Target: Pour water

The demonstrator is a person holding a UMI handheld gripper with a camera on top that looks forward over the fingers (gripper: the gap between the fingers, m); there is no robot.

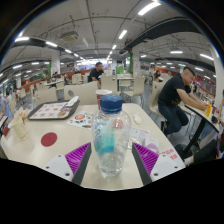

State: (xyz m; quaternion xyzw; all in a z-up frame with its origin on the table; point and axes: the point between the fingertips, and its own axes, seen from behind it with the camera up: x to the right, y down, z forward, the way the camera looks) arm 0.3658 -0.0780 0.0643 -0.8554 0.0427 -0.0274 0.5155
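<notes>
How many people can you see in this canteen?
2: one person seated at a table beyond the bottle held between the jaws, another person seated far back. Others may be hidden.

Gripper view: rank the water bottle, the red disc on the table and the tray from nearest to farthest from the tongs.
1. Water bottle, between the fingers of the tongs.
2. Red disc, left of the bottle on the table.
3. Tray, beyond the disc, toward the table's far left.
</notes>
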